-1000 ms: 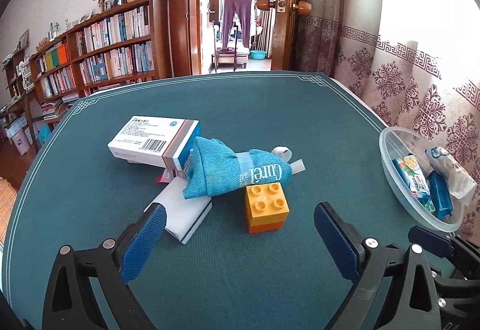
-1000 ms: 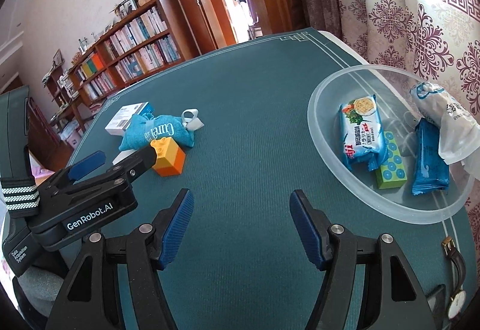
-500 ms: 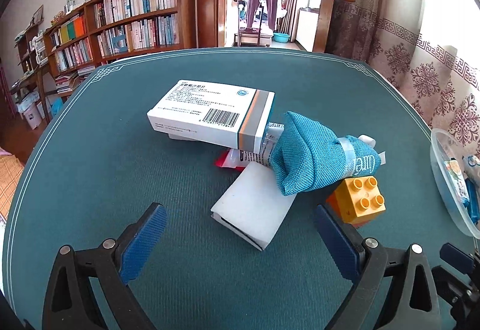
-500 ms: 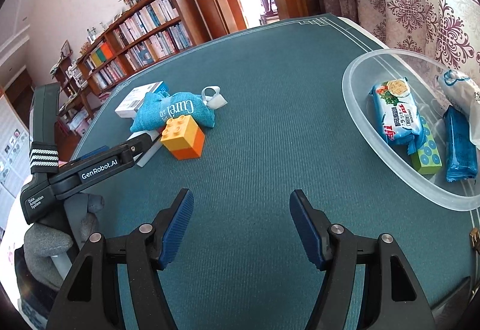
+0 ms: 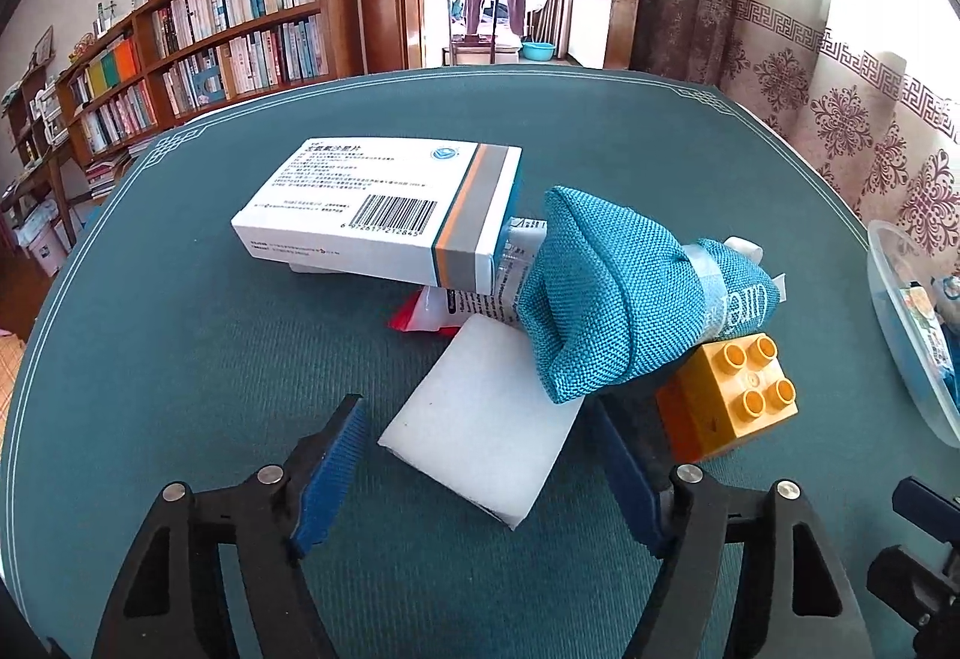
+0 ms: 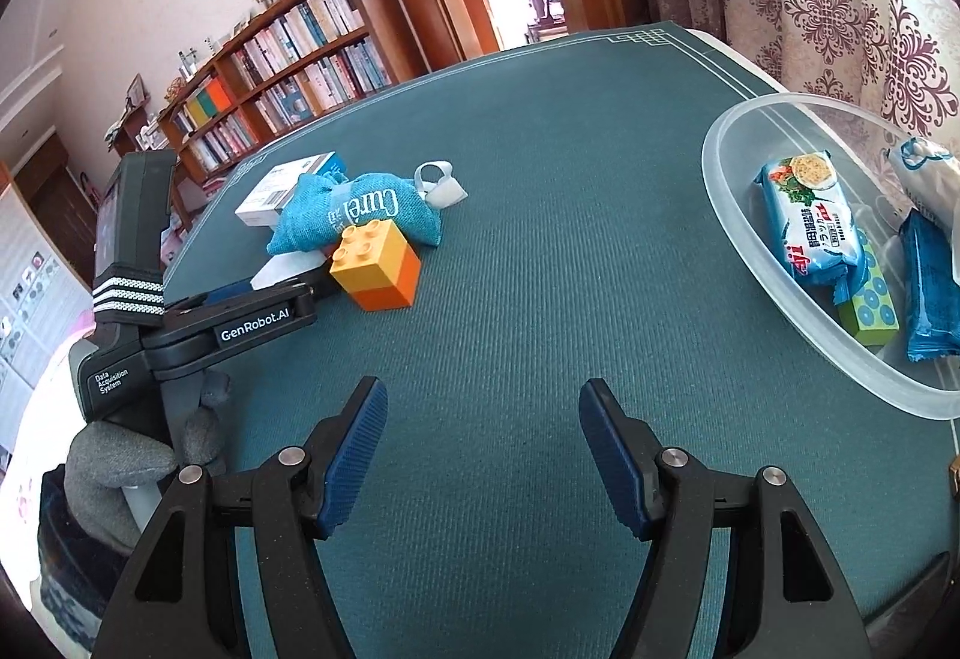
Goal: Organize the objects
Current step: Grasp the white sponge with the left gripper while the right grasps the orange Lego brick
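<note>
**Left gripper closing on sponge at pile edge**

The sponge lies flat on the table, between the left gripper's closing jaws, pads not yet touching it. It looks light and soft and will likely compress; take its free near end. The pouch overlaps its far corner; the block sits just beside; the box lies beyond. The right gripper hangs released, empty, near the bowl.

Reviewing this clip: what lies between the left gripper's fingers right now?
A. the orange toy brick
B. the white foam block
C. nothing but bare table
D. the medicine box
B: the white foam block lies between the closing jaws of the left gripper, pads not yet touching it; the orange toy brick sits outside the right-hand finger.
</note>
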Demonstrator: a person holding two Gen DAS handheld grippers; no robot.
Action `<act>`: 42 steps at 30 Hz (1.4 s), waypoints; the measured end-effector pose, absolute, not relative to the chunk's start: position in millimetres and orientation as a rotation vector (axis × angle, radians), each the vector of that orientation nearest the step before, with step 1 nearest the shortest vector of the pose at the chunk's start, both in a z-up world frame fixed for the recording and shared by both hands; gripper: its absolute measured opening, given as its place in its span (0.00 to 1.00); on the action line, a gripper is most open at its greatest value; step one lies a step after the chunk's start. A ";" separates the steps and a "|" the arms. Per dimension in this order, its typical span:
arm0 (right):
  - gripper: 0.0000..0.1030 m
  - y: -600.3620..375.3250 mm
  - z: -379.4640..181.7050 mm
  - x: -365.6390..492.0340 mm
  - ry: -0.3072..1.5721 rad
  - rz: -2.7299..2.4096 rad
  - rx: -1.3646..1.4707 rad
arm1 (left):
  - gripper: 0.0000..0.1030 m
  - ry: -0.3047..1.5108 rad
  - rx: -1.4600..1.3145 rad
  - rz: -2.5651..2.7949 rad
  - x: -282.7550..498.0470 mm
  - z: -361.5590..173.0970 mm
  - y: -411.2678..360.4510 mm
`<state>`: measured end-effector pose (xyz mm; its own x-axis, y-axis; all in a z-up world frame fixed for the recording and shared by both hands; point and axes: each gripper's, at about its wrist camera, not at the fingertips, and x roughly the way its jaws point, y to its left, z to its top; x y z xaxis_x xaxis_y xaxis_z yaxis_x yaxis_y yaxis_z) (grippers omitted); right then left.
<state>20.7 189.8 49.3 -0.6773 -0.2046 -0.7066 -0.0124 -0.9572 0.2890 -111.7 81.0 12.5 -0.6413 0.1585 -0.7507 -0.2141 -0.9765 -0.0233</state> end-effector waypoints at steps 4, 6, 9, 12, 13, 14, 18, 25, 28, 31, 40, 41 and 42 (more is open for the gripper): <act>0.66 183.7 49.7 17.6 -0.399 -2.752 1.208 | 0.55 0.089 -1.175 2.643 -107.2 14.5 80.2; 0.66 179.6 50.5 15.7 -0.388 -2.751 1.204 | 0.54 0.060 -1.167 2.630 -106.2 16.1 77.0; 0.66 172.5 52.6 11.9 -0.358 -2.754 1.191 | 0.53 0.041 -1.164 2.640 -103.8 19.1 71.2; 0.66 166.6 55.4 5.2 -0.335 -2.750 1.177 | 0.53 0.021 -1.146 2.667 -97.1 25.6 64.1; 0.66 164.2 56.2 2.7 -0.322 -2.751 1.172 | 0.53 0.017 -1.133 2.683 -95.3 28.8 61.0; 0.66 161.5 57.2 -0.1 -0.309 -2.750 1.168 | 0.53 0.011 -1.118 2.702 -93.7 32.4 57.9; 0.66 147.2 60.1 -13.5 -0.243 -2.746 1.140 | 0.53 -0.046 -1.078 2.765 -92.4 44.2 40.6; 0.66 127.6 53.3 -44.1 -0.181 -2.740 1.145 | 0.53 -0.124 -1.087 2.819 -96.9 45.6 22.5; 0.66 123.0 47.5 -56.1 -0.170 -2.739 1.167 | 0.53 -0.121 -1.095 2.819 -97.1 43.3 24.5; 0.63 120.9 42.4 -65.1 -0.161 -2.748 1.183 | 0.53 -0.106 -1.093 2.819 -95.5 42.1 27.8; 0.32 118.6 36.9 -64.9 -0.138 -2.732 1.210 | 0.53 -0.085 -1.097 2.804 -93.0 38.2 32.6; 0.32 119.2 37.5 -62.9 -0.141 -2.731 1.208 | 0.53 -0.083 -1.096 2.803 -93.0 37.9 33.6; 0.32 120.0 38.1 -60.6 -0.146 -2.728 1.207 | 0.53 -0.079 -1.095 2.802 -92.8 38.0 34.7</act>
